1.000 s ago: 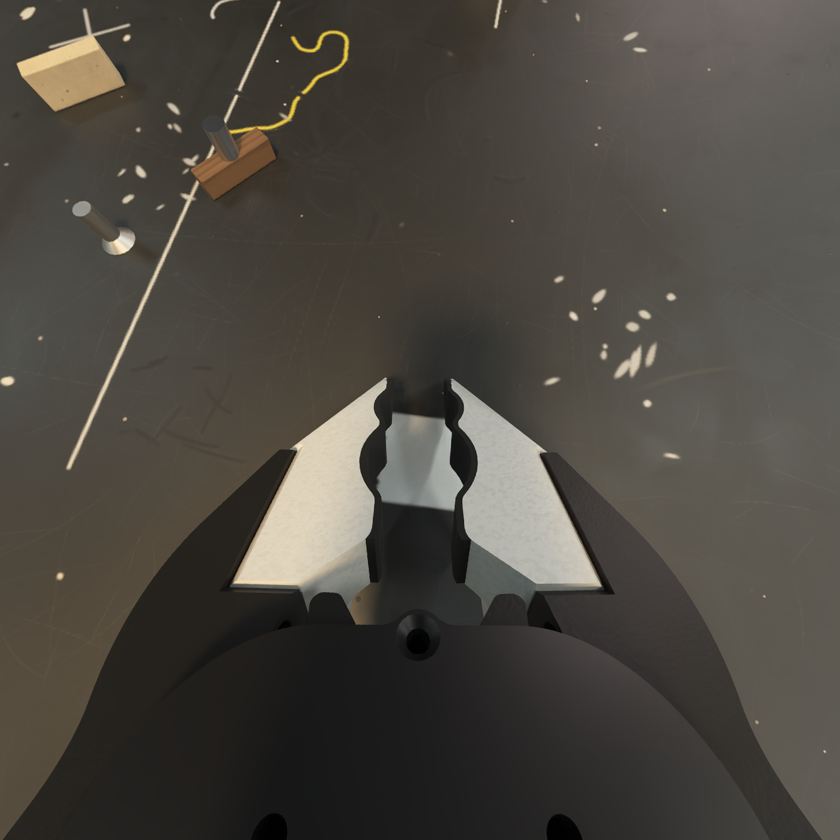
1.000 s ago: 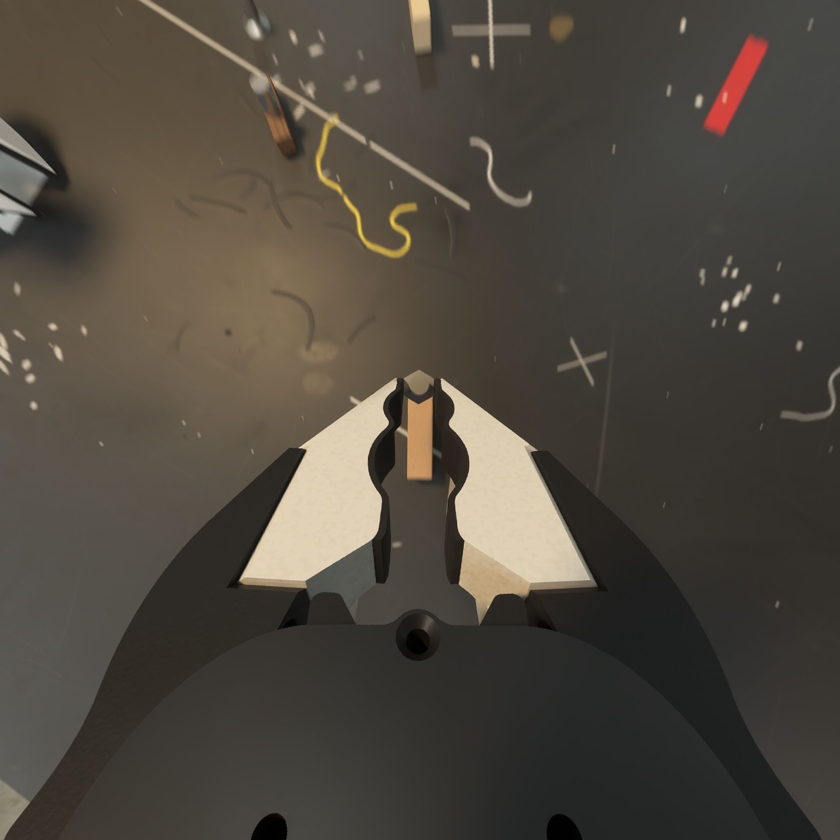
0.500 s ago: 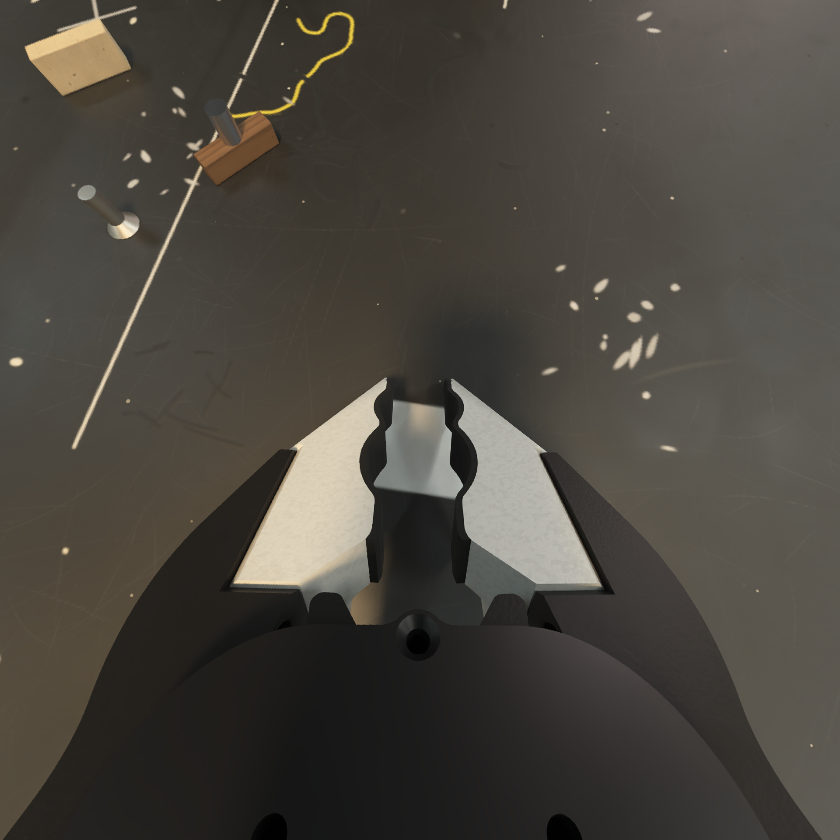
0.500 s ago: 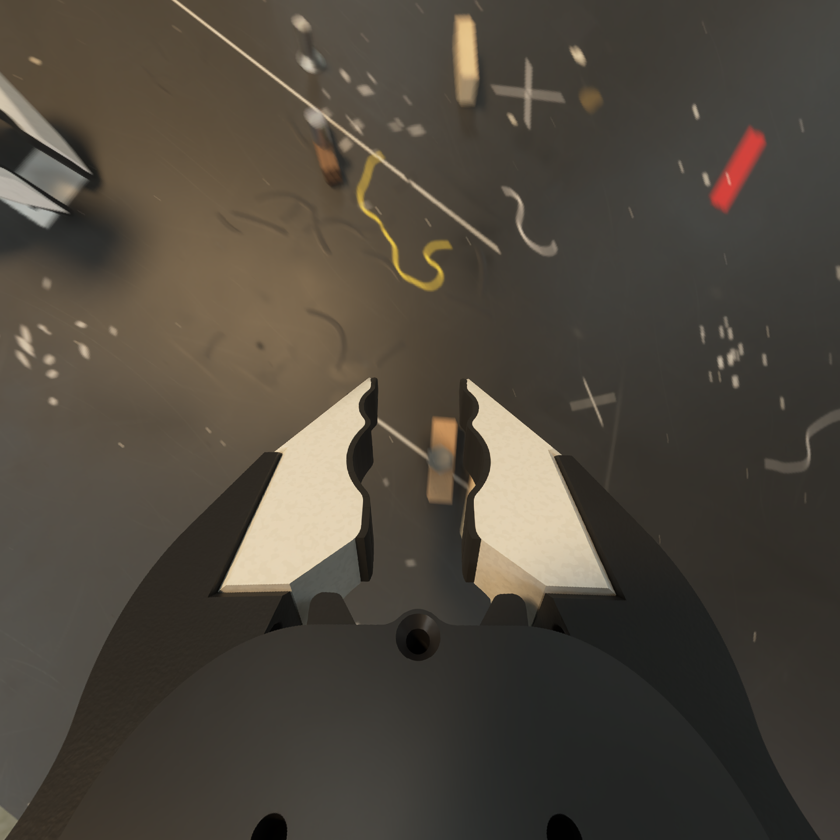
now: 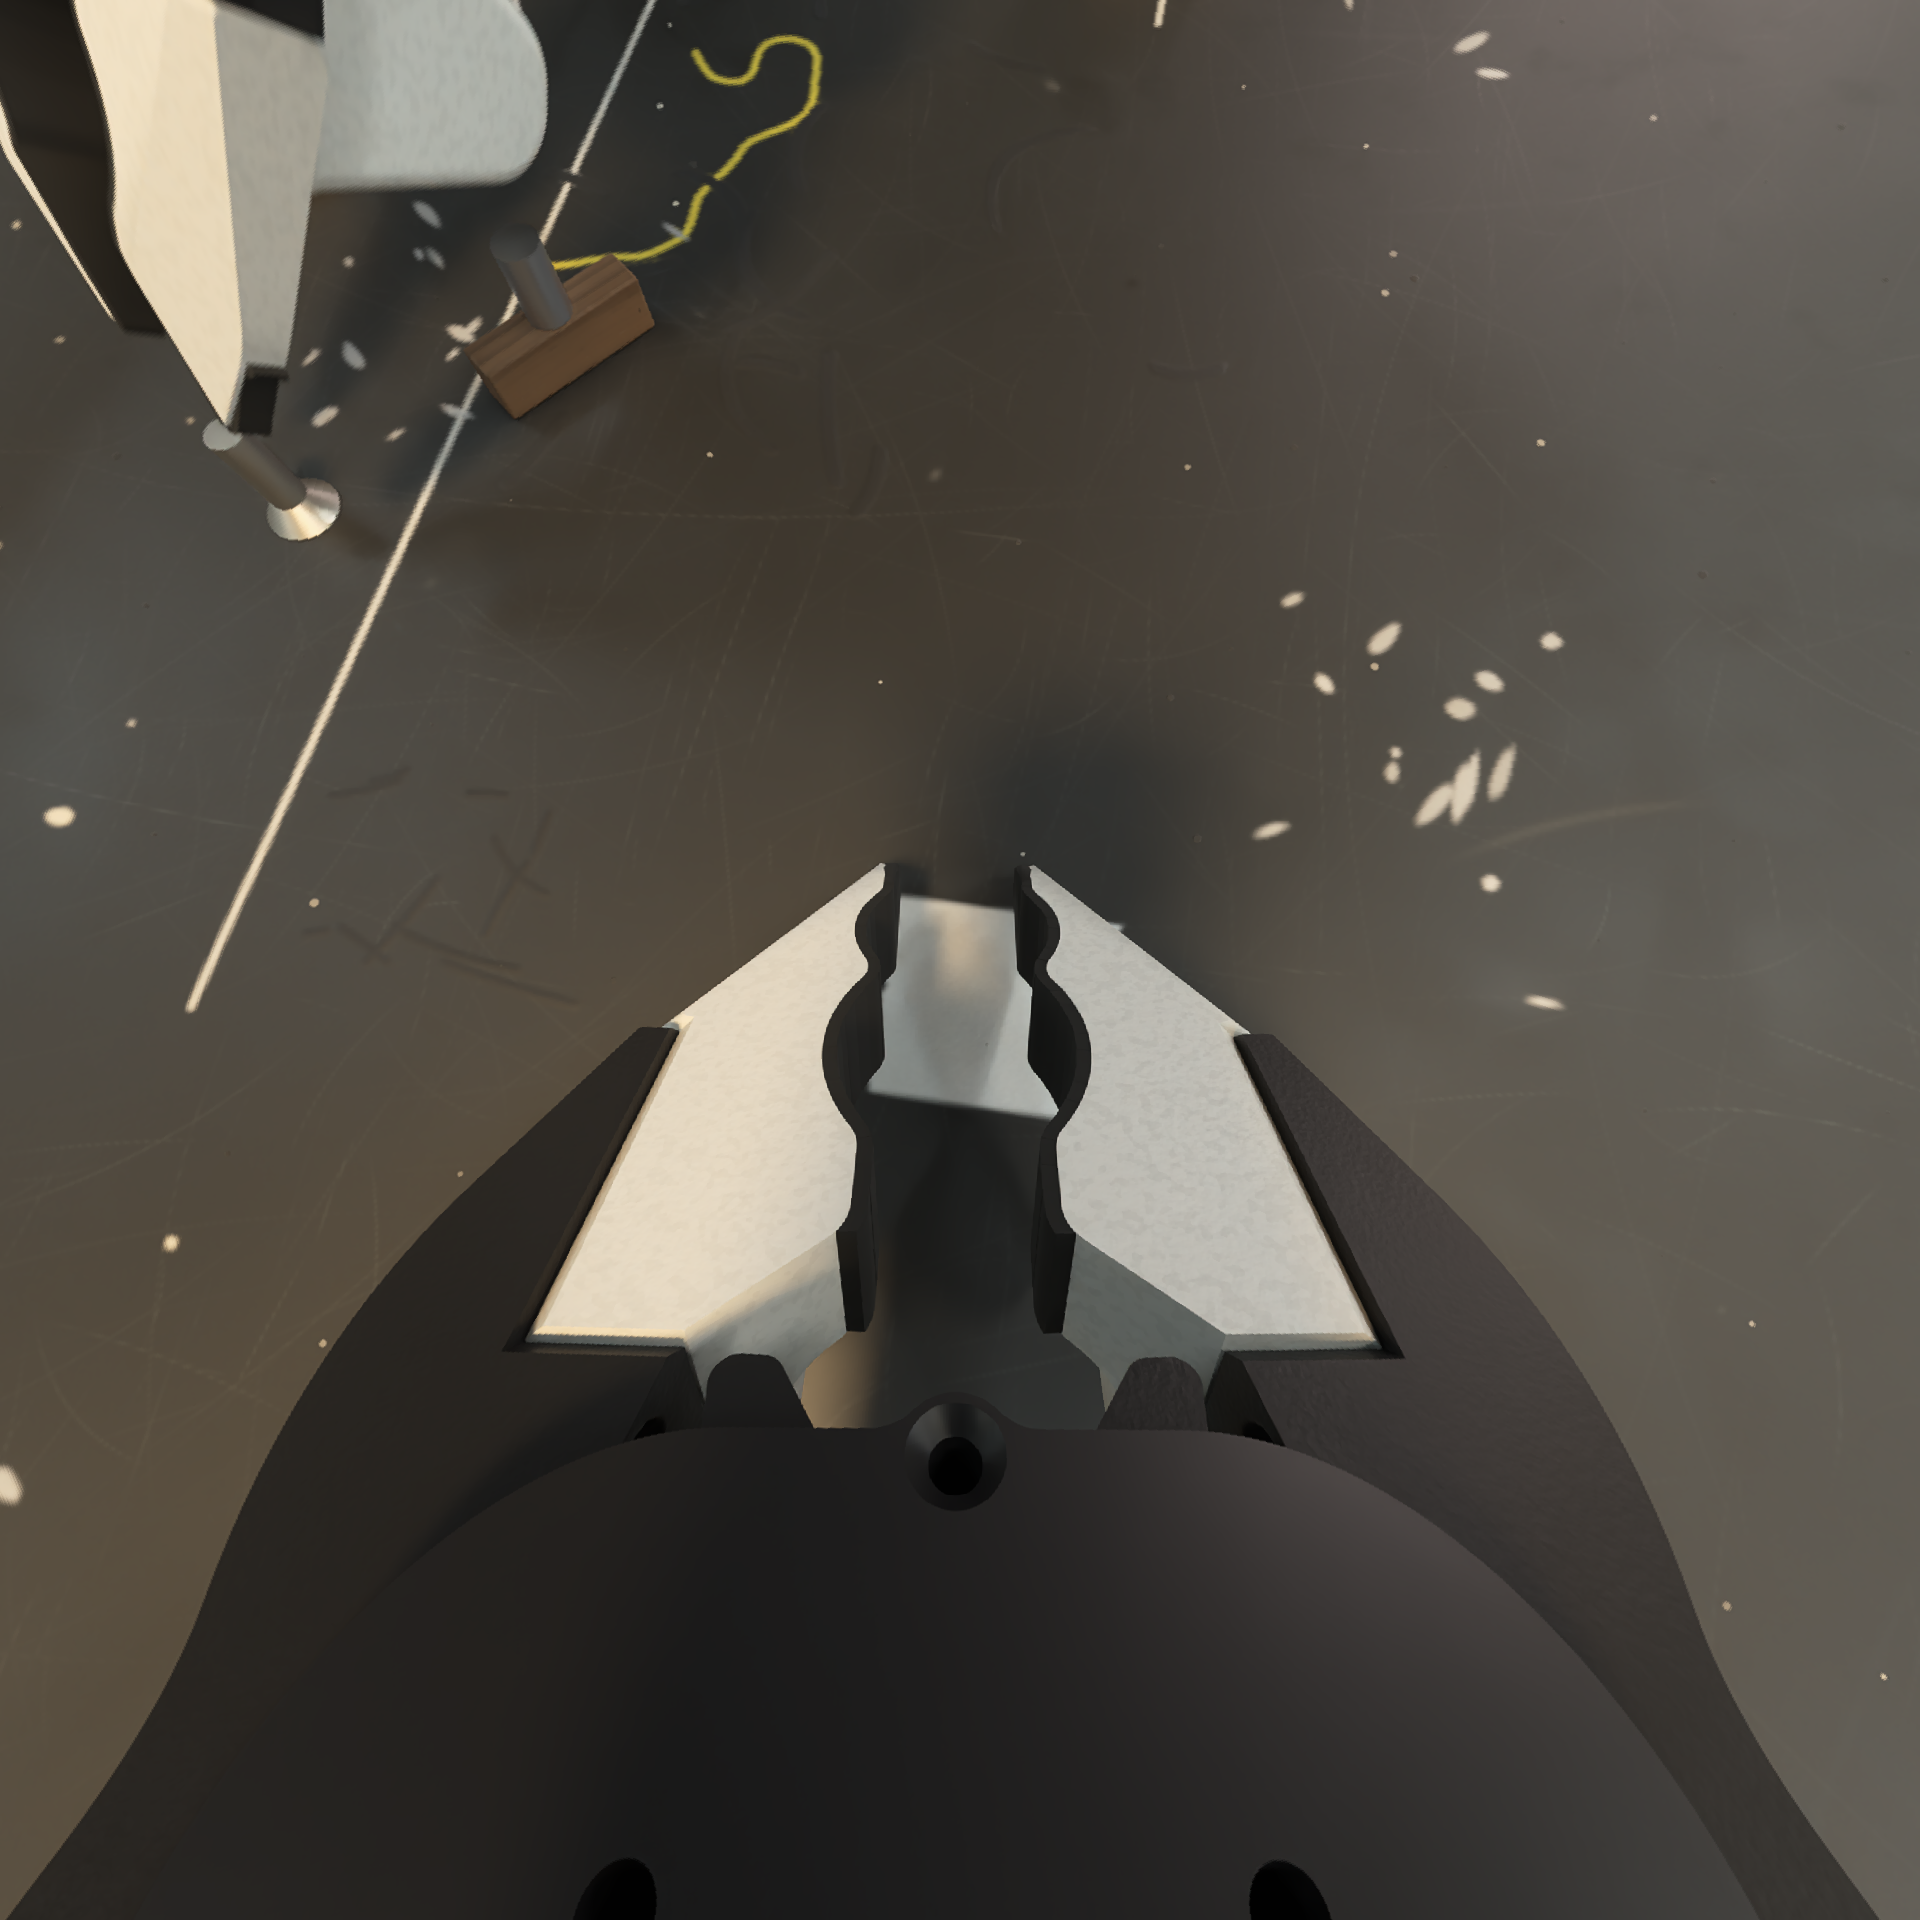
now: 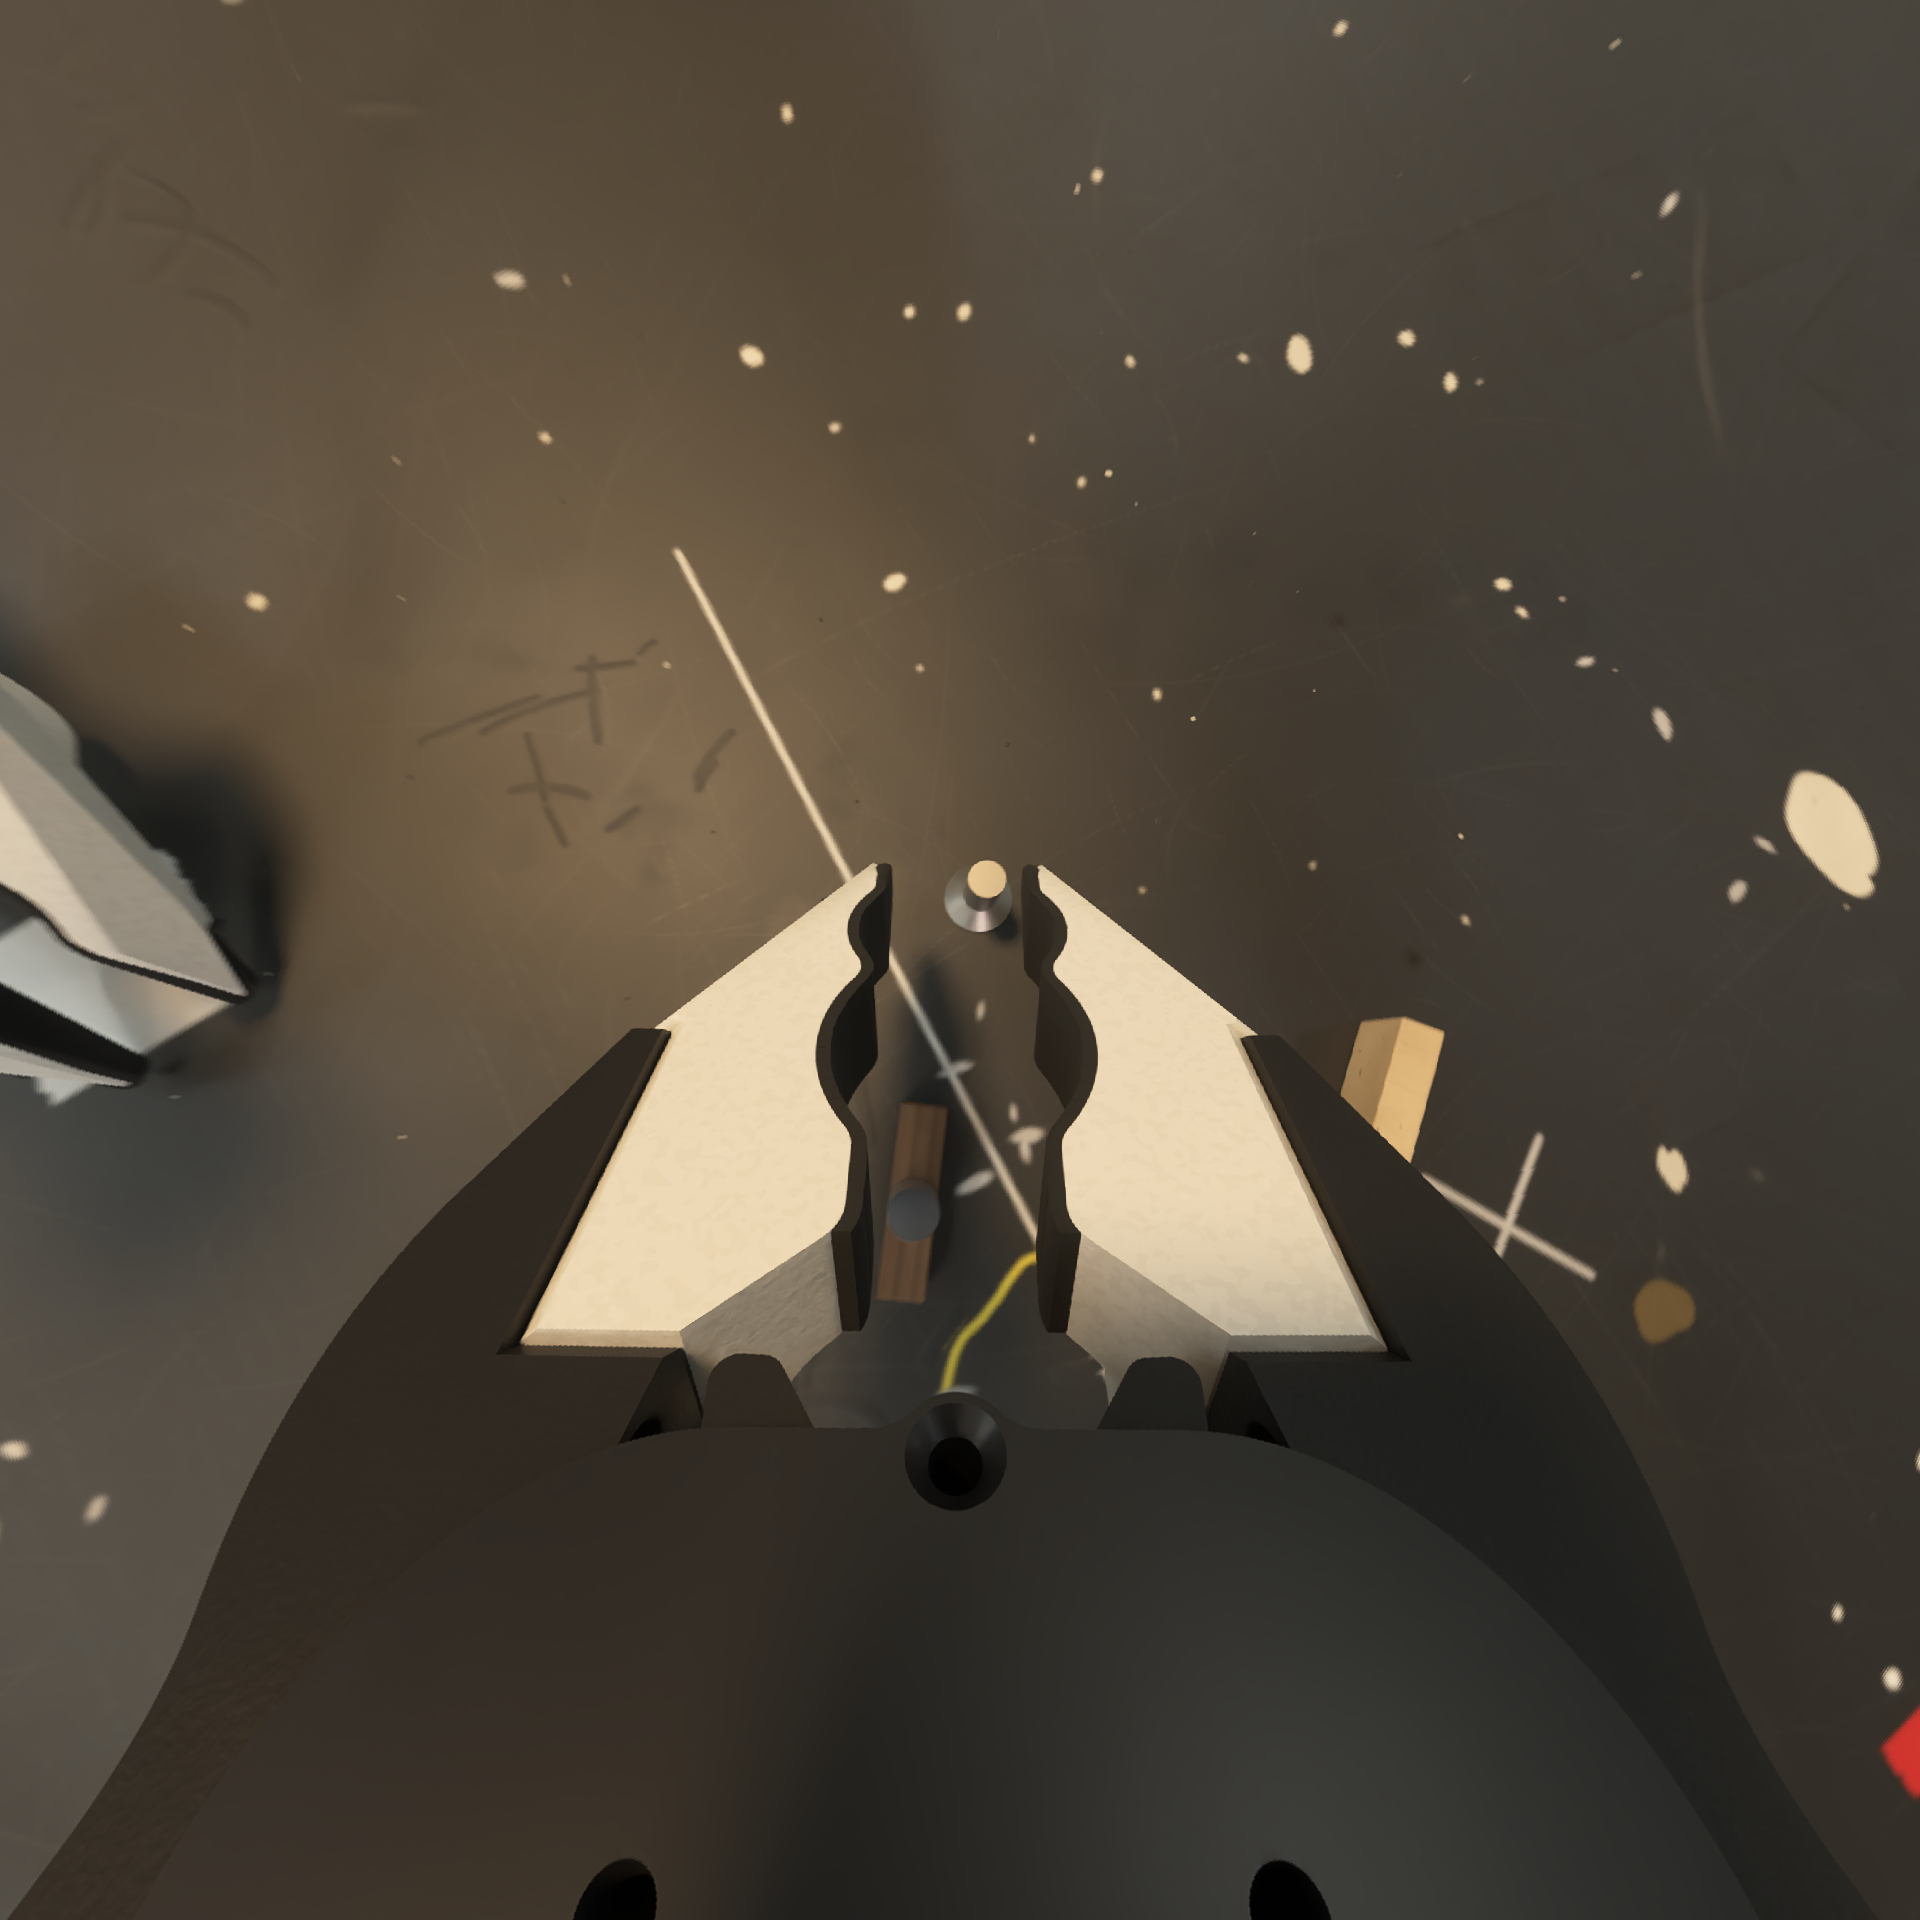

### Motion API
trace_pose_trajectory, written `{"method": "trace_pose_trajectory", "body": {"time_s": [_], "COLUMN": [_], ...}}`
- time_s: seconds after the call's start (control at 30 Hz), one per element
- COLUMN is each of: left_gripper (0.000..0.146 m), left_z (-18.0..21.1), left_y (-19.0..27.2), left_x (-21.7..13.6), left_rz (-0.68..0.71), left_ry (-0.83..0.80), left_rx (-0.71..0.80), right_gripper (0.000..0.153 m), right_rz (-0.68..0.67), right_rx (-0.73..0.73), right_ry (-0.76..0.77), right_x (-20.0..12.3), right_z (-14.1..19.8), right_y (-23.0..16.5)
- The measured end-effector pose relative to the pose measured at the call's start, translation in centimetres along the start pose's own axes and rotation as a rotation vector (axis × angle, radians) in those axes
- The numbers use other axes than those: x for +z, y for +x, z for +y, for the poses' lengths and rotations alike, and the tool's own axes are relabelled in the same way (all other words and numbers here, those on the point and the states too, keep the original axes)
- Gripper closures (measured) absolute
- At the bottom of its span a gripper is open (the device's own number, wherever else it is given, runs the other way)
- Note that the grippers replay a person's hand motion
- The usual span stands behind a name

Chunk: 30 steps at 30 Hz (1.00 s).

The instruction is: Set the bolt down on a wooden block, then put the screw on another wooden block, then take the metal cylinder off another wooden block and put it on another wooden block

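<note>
The screw (image 6: 982,896) stands head down on the dark table, shank up. My right gripper (image 6: 956,878) is open above it, with the screw showing just beyond and between the fingertips, untouched. In the left wrist view this gripper (image 5: 244,400) hangs with one fingertip right at the screw's (image 5: 272,488) top. The metal cylinder (image 5: 530,281) stands upright on a dark brown wooden block (image 5: 561,338); both show between my right fingers, cylinder (image 6: 912,1210) and block (image 6: 914,1143). My left gripper (image 5: 956,878) is shut on a flat grey metal piece (image 5: 956,997).
A light wooden block (image 6: 1392,1081) lies to the right of my right gripper. My left gripper (image 6: 125,997) shows at that view's left edge. Chalk lines, a yellow squiggle (image 5: 758,135) and pale specks mark the table (image 5: 1351,312).
My right gripper opened, left a tan block with a small grey part on it, and moved over to the screw. It entered the left wrist view. The left gripper barely moved.
</note>
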<state>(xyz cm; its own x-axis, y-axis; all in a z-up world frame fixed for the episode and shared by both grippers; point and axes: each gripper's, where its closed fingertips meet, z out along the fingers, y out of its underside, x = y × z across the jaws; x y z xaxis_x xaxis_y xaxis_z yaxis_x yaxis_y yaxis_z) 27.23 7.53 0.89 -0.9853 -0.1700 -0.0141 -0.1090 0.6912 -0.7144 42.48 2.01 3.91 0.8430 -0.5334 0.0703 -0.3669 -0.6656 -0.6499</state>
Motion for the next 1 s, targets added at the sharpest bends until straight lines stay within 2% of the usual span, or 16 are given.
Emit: {"method": "trace_pose_trajectory", "body": {"time_s": [0.17, 0.33, 0.53, 0.63, 0.73, 0.87, 1.0], "left_gripper": [0.125, 0.125, 0.125, 0.125, 0.125, 0.125, 0.125], "left_z": [-0.1, -0.2, -0.1, -0.1, -0.1, -0.2, -0.2], "left_y": [-0.2, -0.3, -0.2, -0.2, -0.2, -0.2, -0.2], "left_x": [-0.1, 0.0, 0.0, -0.1, -0.1, -0.1, 0.1], "left_rz": [0.013, 0.019, 0.013, 0.013, 0.015, 0.017, 0.017], "left_ry": [0.016, 0.022, 0.018, 0.017, 0.018, 0.019, 0.017], "left_rx": [-0.014, -0.017, -0.011, -0.010, -0.011, -0.013, -0.011], "right_gripper": [0.137, 0.144, 0.145, 0.145, 0.145, 0.145, 0.145], "right_rz": [-0.018, -0.025, -0.071, -0.047, 0.009, 0.101, 0.149], "right_rx": [-0.051, -0.064, -0.013, 0.012, 0.084, 0.275, 0.469], "right_ry": [-0.085, -0.123, -0.051, 0.011, 0.057, 0.066, 0.061], "right_x": [1.9, 2.4, 1.6, -1.4, -6.6, -13.7, -18.1], "right_z": [1.1, 1.5, 1.1, 0.6, 1.9, 7.9, 15.1], "right_y": [0.6, 0.9, 0.6, 0.6, 1.0, 1.9, 1.3]}}
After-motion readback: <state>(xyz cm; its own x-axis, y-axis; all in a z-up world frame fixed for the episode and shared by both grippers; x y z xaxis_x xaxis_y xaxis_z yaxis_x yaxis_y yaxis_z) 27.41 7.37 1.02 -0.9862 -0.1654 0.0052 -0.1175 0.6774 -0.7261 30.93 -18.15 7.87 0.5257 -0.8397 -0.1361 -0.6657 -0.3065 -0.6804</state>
